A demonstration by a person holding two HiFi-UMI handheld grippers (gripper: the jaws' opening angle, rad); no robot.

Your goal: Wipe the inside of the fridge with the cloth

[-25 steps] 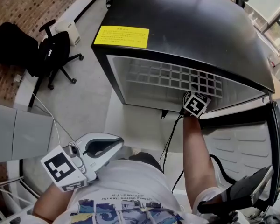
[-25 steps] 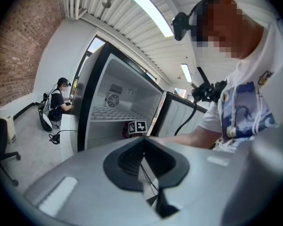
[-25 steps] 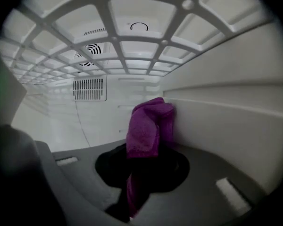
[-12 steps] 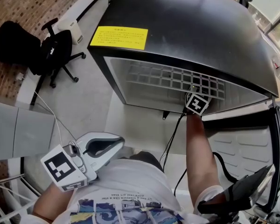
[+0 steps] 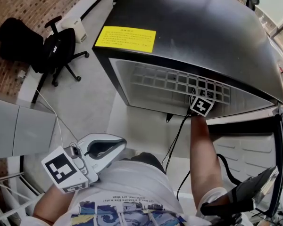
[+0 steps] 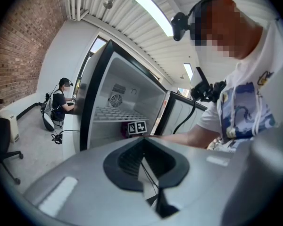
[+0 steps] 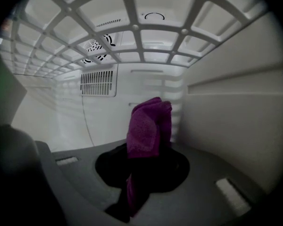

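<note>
Item: right tool [image 7: 142,171], reached into the open fridge [image 5: 193,27] just under the wire shelf [image 7: 132,36], jaws clamped on the purple cloth [image 7: 148,126]. The cloth stands up folded out of the jaw mouth, a bunched wad sticking forward past the tips and a short tail hanging back below them. Position by the tool: side wall [image 7: 236,121] close on its right, back wall with vent grille [image 7: 98,83] ahead and to its left, shelf directly above. The frames do not settle whether the wad touches any wall; it appears to sit just short of the rear corner. Item: left tool [image 5: 101,149], held low against the person's chest, well apart from the fridge, jaws together with nothing between them. Hazards, as judged: the wad is narrow and held only at its lower part, so a firm sideways stroke against the wall could drag it out of the jaws or fold it flat, leaving the hard jaw tips to scrape the liner. With so little room above, an upward stroke could knock the tool or its marker cube [image 5: 201,105] against the shelf bars. The black cable [image 5: 177,140] trailing along the arm could catch on the lower edge of the fridge opening on a deeper reach.
</note>
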